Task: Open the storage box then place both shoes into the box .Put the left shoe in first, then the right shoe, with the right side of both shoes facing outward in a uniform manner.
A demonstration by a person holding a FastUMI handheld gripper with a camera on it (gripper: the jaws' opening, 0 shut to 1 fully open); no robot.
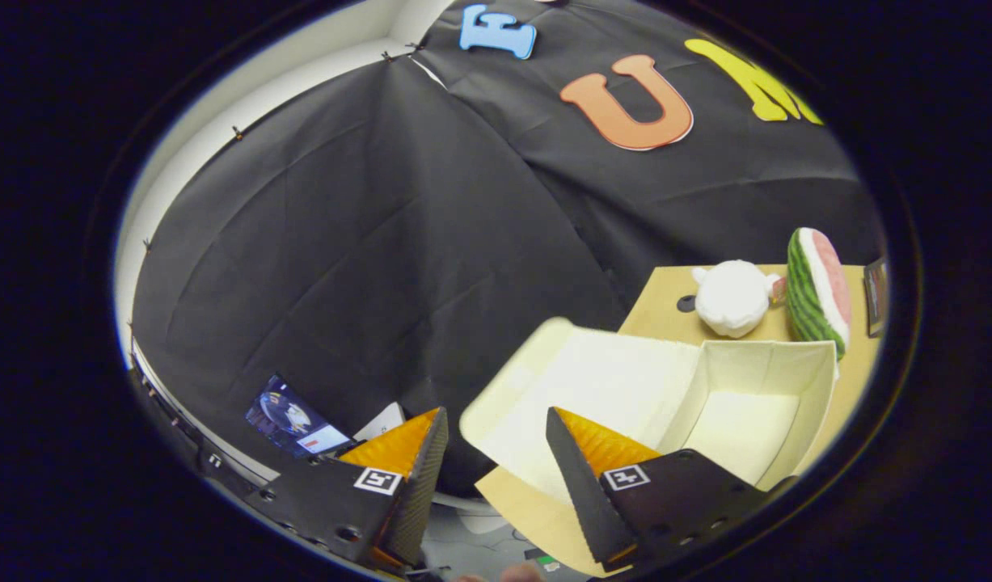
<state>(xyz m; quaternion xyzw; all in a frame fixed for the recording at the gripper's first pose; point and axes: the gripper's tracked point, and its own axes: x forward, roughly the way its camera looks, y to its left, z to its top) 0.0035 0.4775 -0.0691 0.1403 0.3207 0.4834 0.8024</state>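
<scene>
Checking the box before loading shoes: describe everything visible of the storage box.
The storage box is cream-white, seemingly cardboard, standing open on the tan table, its lid flap folded out flat toward the open gripper. Its visible interior is bare. One finger overlaps the flap; contact is unclear. A white plush and watermelon toy sit beyond it.

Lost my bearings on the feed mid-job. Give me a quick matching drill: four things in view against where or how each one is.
Things:
1. storage box
2. white teapot
3. watermelon slice
4. gripper

States:
A. open, nothing between the fingers
B. on the table behind the box, just beside the teapot
C. lid folded open, nothing inside
D. on the table behind the box, next to the watermelon slice

Pairs: 1-C, 2-D, 3-B, 4-A
</scene>
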